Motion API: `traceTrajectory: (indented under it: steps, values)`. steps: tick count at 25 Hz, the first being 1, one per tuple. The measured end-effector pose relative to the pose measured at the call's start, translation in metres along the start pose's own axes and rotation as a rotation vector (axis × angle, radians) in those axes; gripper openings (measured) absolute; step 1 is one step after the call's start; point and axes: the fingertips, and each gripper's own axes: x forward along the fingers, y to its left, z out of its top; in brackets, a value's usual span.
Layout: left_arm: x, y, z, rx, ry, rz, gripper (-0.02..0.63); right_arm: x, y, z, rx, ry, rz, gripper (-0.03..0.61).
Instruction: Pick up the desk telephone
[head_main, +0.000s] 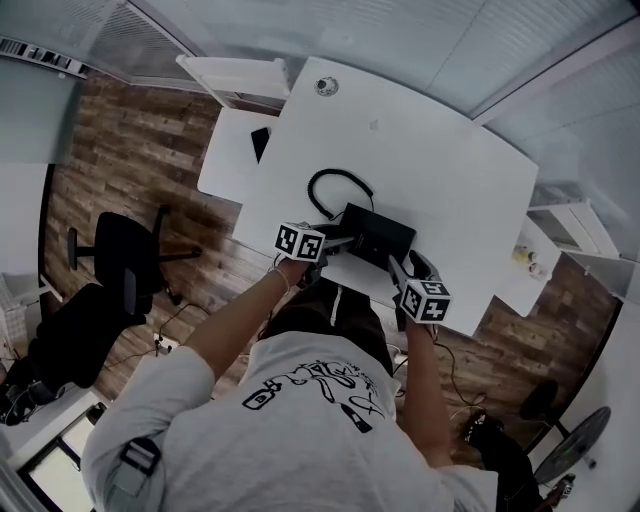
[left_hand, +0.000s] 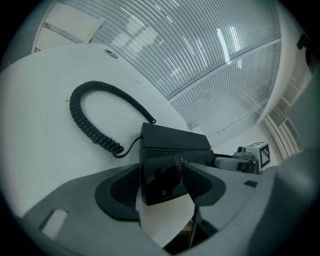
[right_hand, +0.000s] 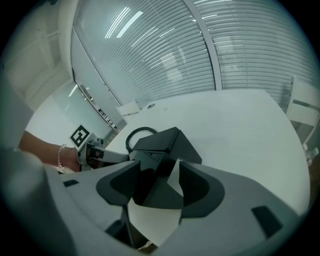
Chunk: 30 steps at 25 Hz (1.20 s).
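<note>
My left tongs (head_main: 345, 241) and right tongs (head_main: 408, 266) stand open astride the two ends of the phone (head_main: 378, 232), which sits on the desk (head_main: 430, 150). This fits either poised to clamp or just let go. Any lift needs both squeezing evenly.

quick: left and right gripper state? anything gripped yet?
Left gripper: open, one end of the desk telephone between its jaws, not clamped.
Right gripper: open, a corner of the desk telephone between its jaws, not clamped.
</note>
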Motion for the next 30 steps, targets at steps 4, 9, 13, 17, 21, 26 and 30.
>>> traceTrajectory:
  steps: [4,9,13,17,21,26,30]
  values:
    - [0.0,0.003,-0.001,-0.022,-0.015,0.004,0.251,0.005,0.003,-0.001,0.045,-0.004,0.023,0.206]
    - [-0.001,-0.005,0.001,-0.01,-0.011,0.012,0.244,0.003,0.002,-0.002,0.062,0.001,0.019,0.206]
    - [-0.009,-0.01,0.002,0.002,-0.024,0.026,0.242,-0.004,0.006,0.003,0.052,-0.01,0.026,0.206]
    - [-0.016,-0.017,0.011,0.017,-0.038,0.035,0.241,-0.013,0.01,0.016,0.036,-0.026,0.032,0.206]
    - [-0.024,-0.032,0.026,0.043,-0.059,0.04,0.239,-0.024,0.013,0.032,0.025,-0.054,0.037,0.206]
    - [-0.04,-0.059,0.042,0.128,-0.087,0.071,0.238,-0.042,0.02,0.046,-0.006,-0.077,0.036,0.206]
    - [-0.052,-0.079,0.056,0.145,-0.119,0.072,0.236,-0.06,0.026,0.063,-0.003,-0.119,0.052,0.206]
